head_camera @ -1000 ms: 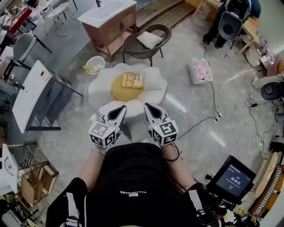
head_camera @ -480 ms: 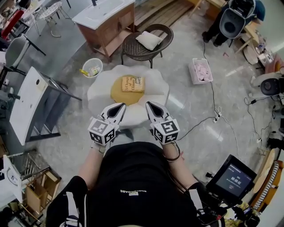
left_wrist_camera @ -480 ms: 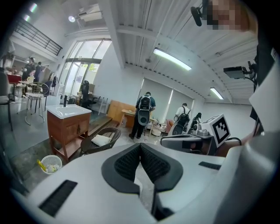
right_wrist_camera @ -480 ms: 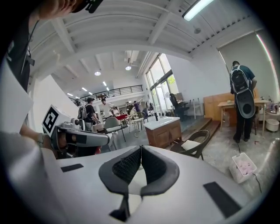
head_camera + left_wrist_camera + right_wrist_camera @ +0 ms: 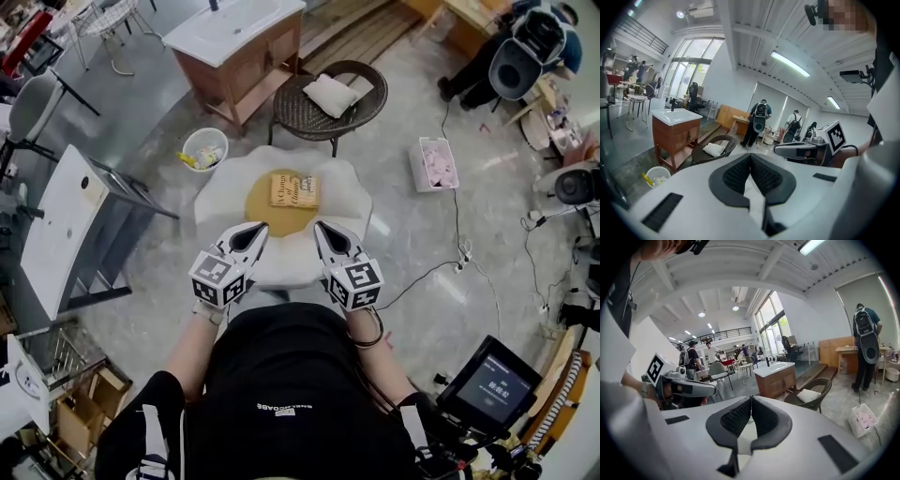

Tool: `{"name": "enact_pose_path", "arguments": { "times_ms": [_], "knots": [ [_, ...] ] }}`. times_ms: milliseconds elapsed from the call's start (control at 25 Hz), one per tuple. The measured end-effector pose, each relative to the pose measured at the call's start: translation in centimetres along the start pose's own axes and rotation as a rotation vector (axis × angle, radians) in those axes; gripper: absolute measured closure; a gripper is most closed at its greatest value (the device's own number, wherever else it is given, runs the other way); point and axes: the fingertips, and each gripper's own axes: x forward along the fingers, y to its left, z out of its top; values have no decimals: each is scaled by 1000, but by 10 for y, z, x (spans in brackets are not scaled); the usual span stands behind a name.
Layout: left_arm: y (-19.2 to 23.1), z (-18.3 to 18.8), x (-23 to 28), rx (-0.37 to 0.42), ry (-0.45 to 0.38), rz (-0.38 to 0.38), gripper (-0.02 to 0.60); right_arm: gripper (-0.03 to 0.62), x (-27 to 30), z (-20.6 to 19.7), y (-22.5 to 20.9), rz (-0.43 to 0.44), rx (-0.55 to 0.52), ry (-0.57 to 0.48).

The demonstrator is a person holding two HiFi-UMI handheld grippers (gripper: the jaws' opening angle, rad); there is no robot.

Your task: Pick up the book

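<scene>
Left gripper (image 5: 750,156): jaws together, the black ribbed pads meet at the tips and nothing is between them. Smooth white plastic shell, with a marker cube at the back. Right gripper (image 5: 751,401): same build, its dark textured pads are pressed tip to tip and it is also empty. Both are held side by side, pointing forward and slightly down, over the near edge of the table.

The book (image 5: 294,190) lies ahead of both grippers, roughly on the line between them and a bit nearer the right one. It is apart from the tips, with no contact. It is a flat rectangle with a tan-yellow cover and dark lettering, face up. It sits on the round mustard-yellow centre disc (image 5: 262,208) of a low white table (image 5: 221,199) with a scalloped, petal-like rim and a smooth matte surface.

Beyond the book is a dark woven wicker chair (image 5: 361,82) with a rounded back and a pale square cushion (image 5: 334,94) on the seat. Forward and left of the left gripper are a small white mesh waste basket (image 5: 203,148) and, further off, a brown wooden vanity cabinet (image 5: 246,67) with a white basin top. Forward and right of the right gripper is a clear plastic box (image 5: 432,165) with pink contents. The floor (image 5: 403,234) is glossy grey marbled stone.
</scene>
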Motion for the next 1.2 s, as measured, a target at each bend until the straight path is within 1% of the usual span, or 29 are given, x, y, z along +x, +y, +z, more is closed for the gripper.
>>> {"name": "enact_pose_path", "arguments": {
  "times_ms": [400, 520, 680, 840, 1000, 1200],
  "knots": [
    [77, 7, -28, -24, 2, 12, 566, 571, 75, 18, 32, 18, -17, 25],
    [96, 9, -38, -30, -1, 20, 566, 570, 91, 23, 44, 28, -31, 32],
    [118, 11, -49, -42, -5, 40, 566, 571, 105, 22, 54, 40, -19, 53],
    [130, 6, -55, -61, 1, 61, 566, 571, 111, 19, 53, 41, -5, 69],
    [129, 2, -48, -79, 8, 80, 566, 571, 110, 15, 42, 43, 16, 75],
    [122, 3, -32, -97, 7, 125, 566, 571, 116, 11, 22, 95, 26, 96]
  ]
}}
